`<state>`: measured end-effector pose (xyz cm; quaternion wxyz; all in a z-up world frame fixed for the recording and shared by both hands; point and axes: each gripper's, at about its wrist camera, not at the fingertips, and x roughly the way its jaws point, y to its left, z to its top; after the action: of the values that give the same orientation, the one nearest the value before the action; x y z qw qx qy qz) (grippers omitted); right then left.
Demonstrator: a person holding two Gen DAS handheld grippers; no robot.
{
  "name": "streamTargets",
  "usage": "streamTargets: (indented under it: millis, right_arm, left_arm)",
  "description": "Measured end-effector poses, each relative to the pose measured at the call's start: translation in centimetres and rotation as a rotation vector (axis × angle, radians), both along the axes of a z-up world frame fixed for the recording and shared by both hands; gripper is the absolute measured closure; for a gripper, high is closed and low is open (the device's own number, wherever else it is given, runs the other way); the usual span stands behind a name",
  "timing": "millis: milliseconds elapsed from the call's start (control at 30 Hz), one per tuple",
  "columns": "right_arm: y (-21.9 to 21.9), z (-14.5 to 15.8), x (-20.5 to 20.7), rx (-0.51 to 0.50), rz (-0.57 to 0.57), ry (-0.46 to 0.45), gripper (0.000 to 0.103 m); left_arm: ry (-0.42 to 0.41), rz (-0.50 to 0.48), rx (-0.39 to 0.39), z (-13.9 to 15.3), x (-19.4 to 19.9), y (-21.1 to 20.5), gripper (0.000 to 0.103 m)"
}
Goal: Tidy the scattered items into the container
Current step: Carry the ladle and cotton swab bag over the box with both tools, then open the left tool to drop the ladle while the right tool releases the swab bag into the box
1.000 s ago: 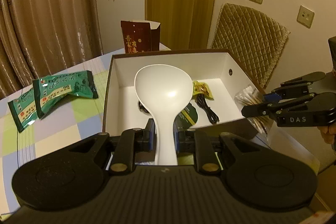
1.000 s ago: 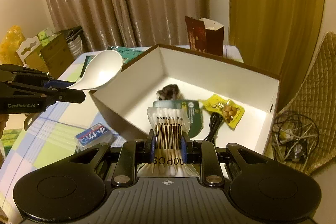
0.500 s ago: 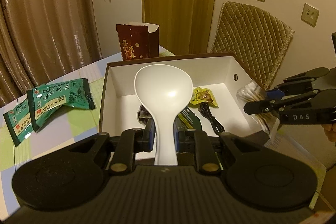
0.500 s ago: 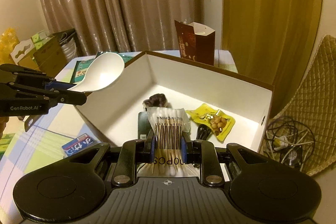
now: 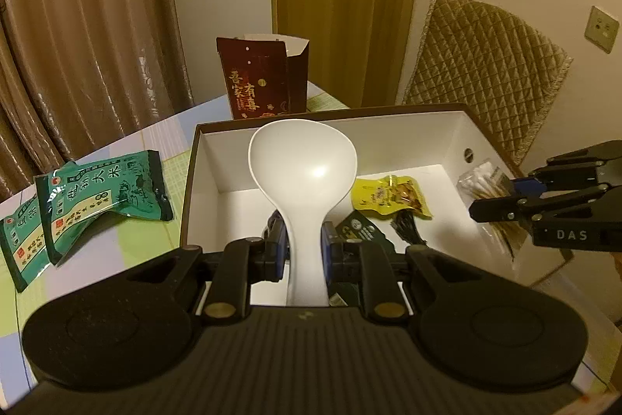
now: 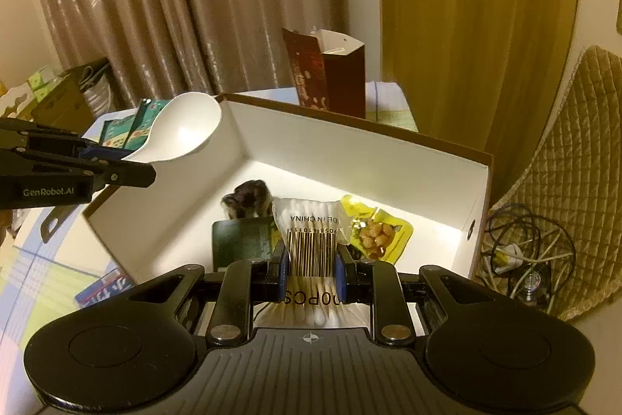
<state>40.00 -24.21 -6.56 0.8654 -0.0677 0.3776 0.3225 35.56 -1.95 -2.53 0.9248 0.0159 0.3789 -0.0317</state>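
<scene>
My left gripper is shut on the handle of a white plastic spoon, its bowl held over the near left part of the open white box. My right gripper is shut on a clear bag of cotton swabs, held above the box's near edge. Inside the box lie a yellow snack packet, a black cable, a dark green card and a dark fuzzy item. The right gripper also shows in the left wrist view.
Two green rice packets lie on the checked tablecloth left of the box. A dark red paper bag stands behind the box. A small blue packet lies on the table near the box. A quilted chair and tangled cables are to the right.
Both grippers have moved closer to the box and lower over it, still holding the spoon and the swab bag. The box fills more of both views.
</scene>
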Motion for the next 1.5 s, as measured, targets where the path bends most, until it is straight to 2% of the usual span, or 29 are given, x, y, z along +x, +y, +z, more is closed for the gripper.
streamTargets:
  millis: [267,433,600,800,1367,1400,1433,1500]
  right_arm:
    - [1.1,-1.6,2.0,-0.012,0.003,0.05,0.083]
    - [2.1,-2.9,2.3,-0.037,0.035,0.094,0.083]
    - [2.9,-4.1,2.5,-0.066,0.053,0.128,0.083]
    - [3.6,-5.1,2.6,-0.082,0.07,0.153,0.083]
    - [4.4,-6.1,2.4,-0.102,0.084,0.192,0.082]
    - [4.5,-6.2,2.5,-0.103,0.088,0.203,0.073]
    - [4.5,-6.2,2.4,-0.106,0.083,0.203,0.046]
    - [4.3,-5.7,2.1,-0.099,0.061,0.171,0.013]
  left_arm:
    - [0.087,0.052,-0.001,-3.2,3.3,1.1,0.089]
    - [0.16,0.086,-0.024,-5.5,4.2,1.7,0.089]
    - [0.216,0.111,-0.014,-7.2,4.8,1.9,0.089]
    - [0.258,0.107,-0.015,-7.8,5.6,2.2,0.089]
    - [0.261,0.095,-0.036,-7.3,4.5,2.3,0.08]
    - [0.261,0.093,-0.035,-7.2,4.4,2.2,0.076]
    - [0.262,0.09,-0.036,-7.2,4.3,2.1,0.072]
    - [0.266,0.075,-0.041,-7.1,4.1,1.9,0.064]
